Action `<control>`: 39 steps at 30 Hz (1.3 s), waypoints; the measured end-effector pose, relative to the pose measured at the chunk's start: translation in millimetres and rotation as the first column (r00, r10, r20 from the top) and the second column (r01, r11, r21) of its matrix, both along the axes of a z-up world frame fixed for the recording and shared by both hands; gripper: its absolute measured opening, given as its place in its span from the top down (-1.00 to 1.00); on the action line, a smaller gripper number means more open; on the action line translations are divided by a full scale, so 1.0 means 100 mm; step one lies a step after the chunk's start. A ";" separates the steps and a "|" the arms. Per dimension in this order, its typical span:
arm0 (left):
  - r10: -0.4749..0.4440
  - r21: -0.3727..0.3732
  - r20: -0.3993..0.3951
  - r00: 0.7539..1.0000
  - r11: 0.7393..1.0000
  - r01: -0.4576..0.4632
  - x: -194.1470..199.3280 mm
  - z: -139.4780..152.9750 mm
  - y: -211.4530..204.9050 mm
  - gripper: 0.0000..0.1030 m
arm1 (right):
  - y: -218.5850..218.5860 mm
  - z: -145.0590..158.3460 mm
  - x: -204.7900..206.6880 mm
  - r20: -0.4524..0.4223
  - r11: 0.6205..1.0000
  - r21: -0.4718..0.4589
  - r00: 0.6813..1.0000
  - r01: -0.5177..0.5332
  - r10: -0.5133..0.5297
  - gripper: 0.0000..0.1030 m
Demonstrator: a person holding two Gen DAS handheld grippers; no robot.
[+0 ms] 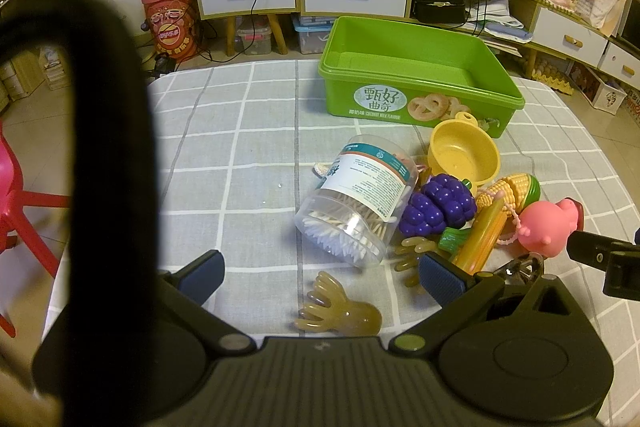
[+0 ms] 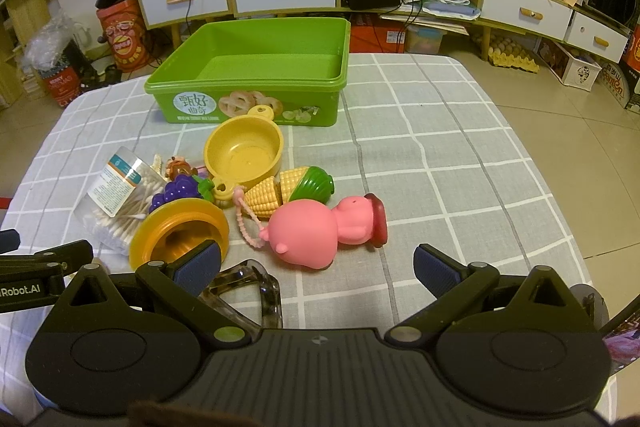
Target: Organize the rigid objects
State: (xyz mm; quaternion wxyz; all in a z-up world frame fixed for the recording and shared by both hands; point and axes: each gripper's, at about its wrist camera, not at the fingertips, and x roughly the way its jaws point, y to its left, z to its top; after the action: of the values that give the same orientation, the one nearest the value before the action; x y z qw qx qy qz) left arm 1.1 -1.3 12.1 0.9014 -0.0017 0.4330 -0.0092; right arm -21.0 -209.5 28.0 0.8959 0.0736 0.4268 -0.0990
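Observation:
A green bin (image 1: pixel 420 83) (image 2: pixel 256 83) stands empty at the table's far side. In front of it lie a yellow toy pot (image 1: pixel 464 153) (image 2: pixel 244 153), purple toy grapes (image 1: pixel 436 205) (image 2: pixel 180 189), toy corn (image 1: pixel 508 191) (image 2: pixel 288 189), a pink pig toy (image 1: pixel 548 223) (image 2: pixel 320 231), a clear cotton-swab jar (image 1: pixel 356 199) (image 2: pixel 116 203) on its side, and an orange funnel-shaped toy (image 2: pixel 180 231). A tan hand-shaped toy (image 1: pixel 340 313) lies just ahead of my left gripper (image 1: pixel 320 273), which is open and empty. My right gripper (image 2: pixel 318 267) is open and empty, just short of the pig.
The table has a grey checked cloth (image 1: pixel 248 131) (image 2: pixel 460 155). A black cable loop (image 1: pixel 100 107) blocks the left of the left wrist view. A clear smoky hair clip (image 2: pixel 244 293) lies by my right gripper's left finger. Shelves and drawers stand behind the table; a red stool (image 1: pixel 16 203) stands left.

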 end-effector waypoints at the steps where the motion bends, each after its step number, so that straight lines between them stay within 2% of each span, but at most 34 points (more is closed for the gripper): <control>1: 0.000 0.000 0.000 1.000 1.000 0.000 0.00 0.00 0.00 -0.69 | 0.00 0.00 0.00 0.001 1.000 0.000 1.000 0.001 -0.001 -0.96; 17: 0.000 -0.006 0.005 1.000 1.000 0.000 0.04 0.00 0.08 -0.69 | -0.02 -0.02 0.00 0.000 1.000 0.009 1.000 0.003 -0.003 -0.96; 22: -0.051 -0.032 0.022 0.998 0.998 0.052 0.09 -0.02 0.13 -0.69 | -0.14 -0.02 0.06 0.021 0.999 0.039 1.000 -0.003 0.002 -0.96; 26: -0.100 -0.047 0.069 0.993 0.994 0.103 0.15 -0.05 0.18 -0.69 | -0.27 -0.02 0.11 0.079 0.999 0.044 0.997 -0.008 0.004 -0.96; 28: -0.134 -0.078 0.088 0.987 0.987 0.141 0.19 -0.05 0.22 -0.68 | -0.36 -0.05 0.18 0.064 0.997 0.069 0.998 -0.021 0.016 -0.96; 31: -0.172 -0.117 0.107 0.979 0.976 0.185 0.27 -0.05 0.25 -0.68 | -0.51 -0.11 0.30 0.036 0.988 0.154 0.999 -0.021 0.016 -0.96; 39: -0.238 -0.153 0.101 0.966 0.956 0.251 0.51 -0.16 0.26 -0.51 | -0.67 -0.33 0.51 -0.063 0.953 0.303 0.998 0.021 -0.002 -0.95</control>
State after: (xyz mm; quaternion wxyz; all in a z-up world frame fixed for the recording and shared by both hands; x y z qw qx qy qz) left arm 51.6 25.1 -3.5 0.9070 -0.0222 0.3904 -0.1565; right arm 30.5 -276.7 -4.9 0.8597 0.2094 0.4642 -0.0396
